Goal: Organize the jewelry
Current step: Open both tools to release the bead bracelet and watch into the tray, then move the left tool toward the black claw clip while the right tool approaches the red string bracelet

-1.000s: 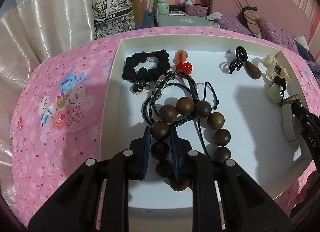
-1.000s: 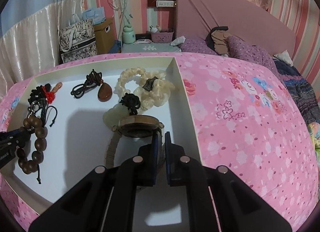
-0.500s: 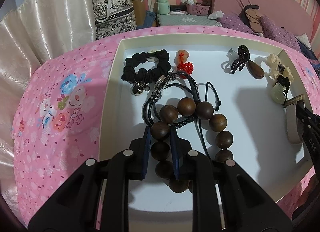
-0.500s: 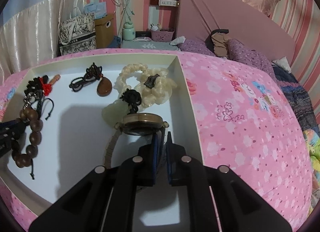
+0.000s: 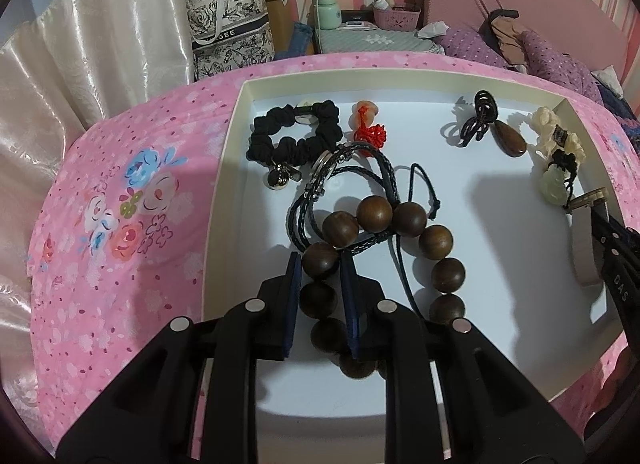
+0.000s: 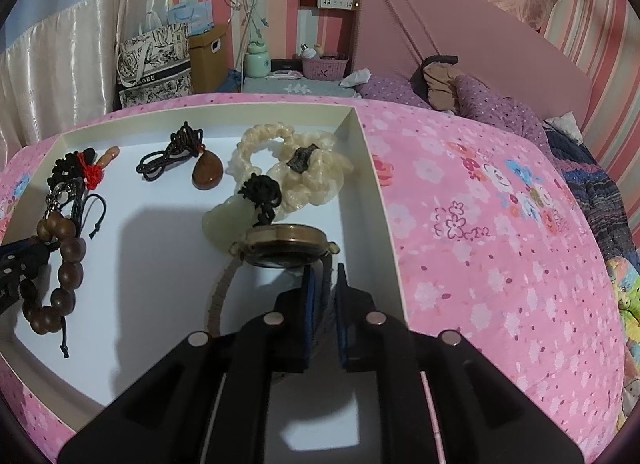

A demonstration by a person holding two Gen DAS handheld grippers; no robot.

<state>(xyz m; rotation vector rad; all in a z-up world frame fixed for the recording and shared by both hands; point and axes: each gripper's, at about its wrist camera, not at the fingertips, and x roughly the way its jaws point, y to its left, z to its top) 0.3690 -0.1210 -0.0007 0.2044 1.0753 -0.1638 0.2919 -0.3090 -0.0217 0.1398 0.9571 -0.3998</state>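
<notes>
Right tool just easing apart, pads now barely off the watch strap between them; left tool unchanged, clamped on wooden bead bracelet; all inside white tray on bed, alongside black scrunchie, pendant.

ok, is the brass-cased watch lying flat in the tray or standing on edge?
On edge: the brass-cased watch sits propped up in the white tray, its face tilted downward, strap running back between the right gripper fingers.

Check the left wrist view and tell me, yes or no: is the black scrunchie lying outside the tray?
No. The scrunchie lies inside the tray, near its far left corner, beside the red knot charm.
</notes>
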